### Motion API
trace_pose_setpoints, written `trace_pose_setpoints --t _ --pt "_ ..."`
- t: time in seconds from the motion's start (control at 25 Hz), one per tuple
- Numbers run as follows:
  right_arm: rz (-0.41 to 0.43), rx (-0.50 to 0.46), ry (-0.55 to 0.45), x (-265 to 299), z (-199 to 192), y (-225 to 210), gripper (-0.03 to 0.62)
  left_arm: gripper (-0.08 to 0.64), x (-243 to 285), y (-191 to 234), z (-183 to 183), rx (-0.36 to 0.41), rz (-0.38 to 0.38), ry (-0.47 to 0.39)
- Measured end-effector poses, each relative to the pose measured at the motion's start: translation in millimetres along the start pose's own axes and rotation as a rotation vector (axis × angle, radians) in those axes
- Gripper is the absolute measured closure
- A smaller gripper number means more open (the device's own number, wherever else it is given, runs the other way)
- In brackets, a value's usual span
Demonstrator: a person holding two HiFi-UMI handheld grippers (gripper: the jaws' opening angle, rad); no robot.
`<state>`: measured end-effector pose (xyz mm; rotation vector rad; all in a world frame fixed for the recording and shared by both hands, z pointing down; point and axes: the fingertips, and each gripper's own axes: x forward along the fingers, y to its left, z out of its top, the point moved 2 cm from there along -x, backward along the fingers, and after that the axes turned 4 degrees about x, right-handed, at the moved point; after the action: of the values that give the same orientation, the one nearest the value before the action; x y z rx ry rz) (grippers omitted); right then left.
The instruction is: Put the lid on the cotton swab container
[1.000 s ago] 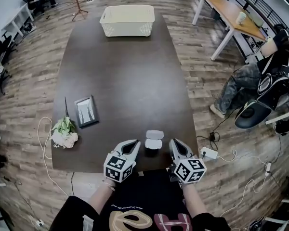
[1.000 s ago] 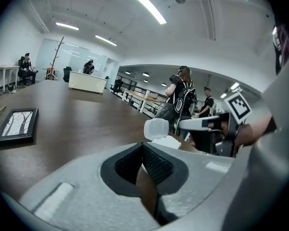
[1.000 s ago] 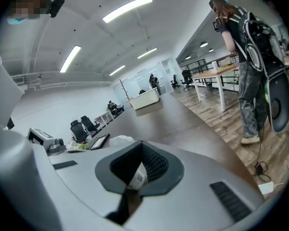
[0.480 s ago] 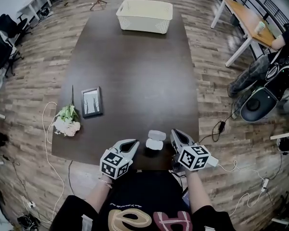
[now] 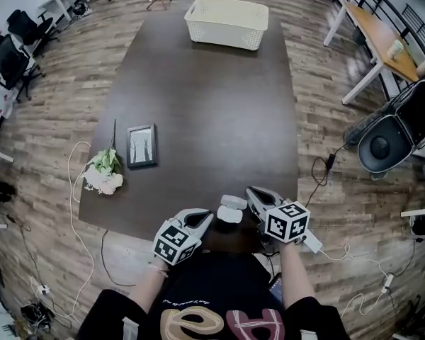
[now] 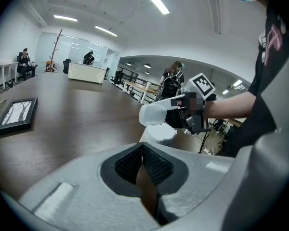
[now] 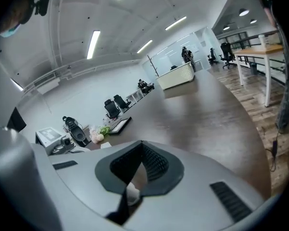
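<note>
**Right gripper [image 5: 252,193] holding the lid [image 6: 156,113] over the open cotton swab container [image 6: 162,133]**

The small round cotton swab container, packed with fluffy white swab tips, is standing at the near edge of the dark wood-grain table [image 5: 205,105], between the two grippers. The right gripper's ribbed pads are pinching the edge of the frosted, translucent plastic lid, tilted just above it. The left gripper [image 6: 142,148] is keeping its jaws pressed together, empty. A perforated cream basket [image 5: 227,21] is sitting at the far end.

At the counter [image 5: 198,112]'s near edge, left tongs [image 5: 204,218] and right tongs [image 5: 251,193] flank the container [image 5: 228,216], lid [image 5: 234,202] at the right tongs' tip. Basket [image 5: 227,21] at far edge; frame [image 5: 142,146], flowers [image 5: 105,176] near left edge.
</note>
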<state>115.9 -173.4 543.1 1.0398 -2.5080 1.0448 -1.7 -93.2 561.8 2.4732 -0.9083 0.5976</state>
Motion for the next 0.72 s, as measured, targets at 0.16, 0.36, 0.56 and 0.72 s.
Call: trace_pose_setpoints --t 0.16,0.36,0.56,0.72 --pt "0.062 0.006 -0.008 -4.6 1.2 9.3 0.584 0.552 4.4 -3.2 -4.3 0.041 0.0 0.037" --pt "0.076 -0.017 -0.005 -7.3 -1.0 16.9 0.584 0.551 9.7 -12.4 -24.6 0.159 -0.027 0.133" --pt "0.077 -0.023 -0.009 -9.4 -1.3 16.6 0.584 0.372 18.6 -13.1 -25.4 0.183 -0.063 0.148" --pt "0.078 -0.036 -0.005 -9.8 -1.5 18.6 0.584 0.351 26.3 -11.2 -19.9 0.228 -0.118 0.149"
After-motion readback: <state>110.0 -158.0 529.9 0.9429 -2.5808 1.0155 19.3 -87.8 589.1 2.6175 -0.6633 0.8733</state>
